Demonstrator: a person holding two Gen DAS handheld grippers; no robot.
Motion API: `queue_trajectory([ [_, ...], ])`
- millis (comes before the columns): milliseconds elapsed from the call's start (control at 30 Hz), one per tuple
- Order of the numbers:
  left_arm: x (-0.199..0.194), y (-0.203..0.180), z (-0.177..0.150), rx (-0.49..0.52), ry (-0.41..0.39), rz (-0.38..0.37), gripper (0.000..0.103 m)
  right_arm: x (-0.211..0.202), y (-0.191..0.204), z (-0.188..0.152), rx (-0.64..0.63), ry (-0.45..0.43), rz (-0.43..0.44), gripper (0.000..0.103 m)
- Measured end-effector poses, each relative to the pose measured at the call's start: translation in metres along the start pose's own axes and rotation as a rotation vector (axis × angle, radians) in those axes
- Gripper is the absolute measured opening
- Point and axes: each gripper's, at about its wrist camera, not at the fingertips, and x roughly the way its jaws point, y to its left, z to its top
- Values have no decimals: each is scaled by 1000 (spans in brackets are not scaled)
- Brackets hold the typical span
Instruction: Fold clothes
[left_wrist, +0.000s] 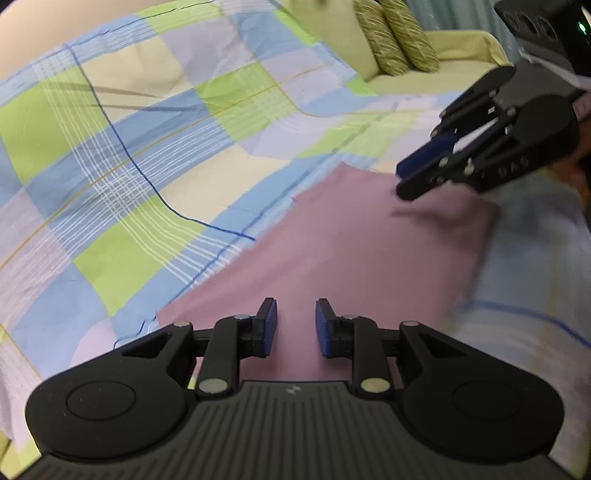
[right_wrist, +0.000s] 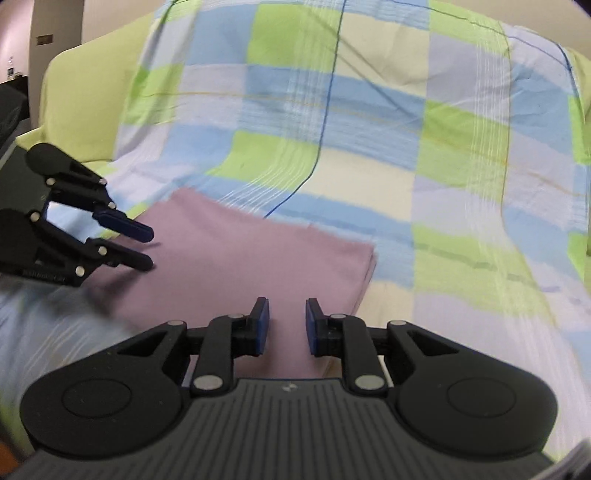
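A mauve folded garment (left_wrist: 332, 251) lies flat on the checked sheet (left_wrist: 129, 147); it also shows in the right wrist view (right_wrist: 240, 258). My left gripper (left_wrist: 295, 326) is open and empty, just above the garment's near edge; in the right wrist view it (right_wrist: 149, 247) hovers over the garment's left side. My right gripper (right_wrist: 287, 325) is open and empty over the garment's near right part; in the left wrist view it (left_wrist: 400, 181) hangs over the garment's far right corner.
The checked sheet (right_wrist: 406, 147) covers a pale green sofa (left_wrist: 461, 48) with two patterned cushions (left_wrist: 399, 37) at its far end. A dark box (left_wrist: 543, 26) sits at the upper right. The sofa's back (right_wrist: 85, 92) rises behind the sheet.
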Motion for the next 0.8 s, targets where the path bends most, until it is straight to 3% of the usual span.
queue_trajectory([
  [167,19,18,-6,-21,12,11,40,38,-10,8,-74,55,63,16],
  [267,19,31,-11,-37,25,41,41,44,-26,8,-50,48,18,16],
  [367,16,37,-6,-53,15,79,41,39,-46,12,49,15,-14,15],
  [500,18,34,6,-73,-26,46,40,43,-62,12,120,12,-30,16],
  [800,34,17,9,-18,-13,35,40,61,-92,12,309,9,57,15],
])
